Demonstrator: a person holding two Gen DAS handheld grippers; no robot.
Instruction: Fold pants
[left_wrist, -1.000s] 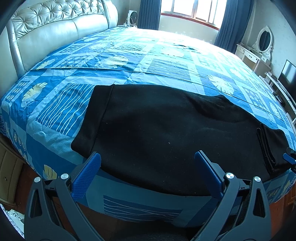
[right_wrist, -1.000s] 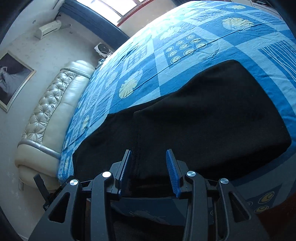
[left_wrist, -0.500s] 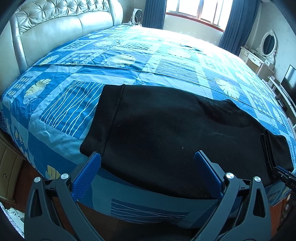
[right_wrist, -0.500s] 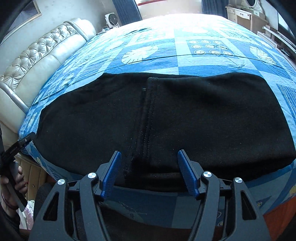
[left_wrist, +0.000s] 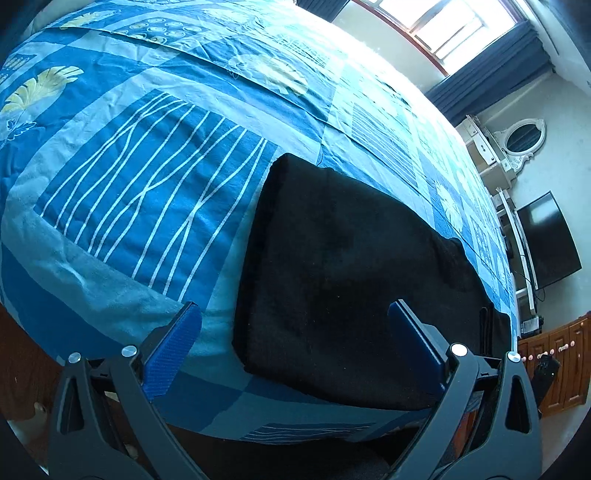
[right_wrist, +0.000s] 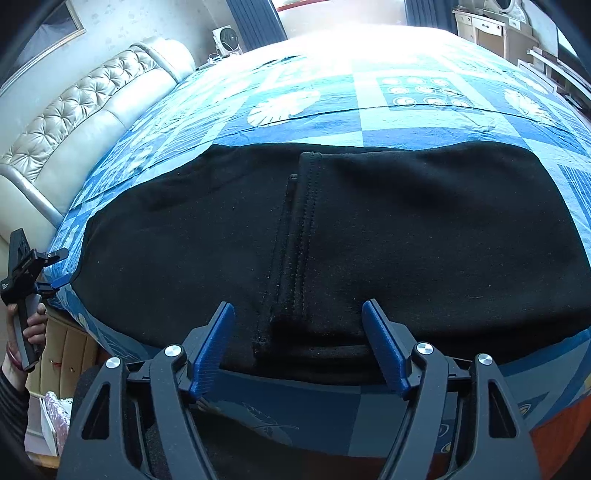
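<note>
The black pants (left_wrist: 343, 266) lie flat near the front edge of the bed (left_wrist: 140, 177), on a blue patterned bedspread (right_wrist: 369, 122). In the left wrist view the pants fill the lower middle and the 3 o'clock side, and their end edge runs from about 12 o'clock down to 7 o'clock. The left tongs (left_wrist: 293, 332) are spread wide and hold nothing; the corner of the pants appears between the two blue pads, but the pads are not closed on it, and I cannot tell if they touch the cloth. The left pad is over the bedspread just beside the pants, the right pad is over the black cloth. In the right wrist view the pants stretch across the whole middle, and a folded layer with a stitched hem (right_wrist: 306, 236) runs from 12 o'clock toward 6 o'clock. The right tongs (right_wrist: 297, 332) are also spread, less wide, with nothing pinched; the lower end of this hem appears between the pads at the front edge of the bed. At 9 o'clock in this view the left tongs are seen small, near the far corner of the pants, held by a hand (right_wrist: 35, 325). A padded headboard (right_wrist: 74, 122) stands at 10 o'clock.
</note>
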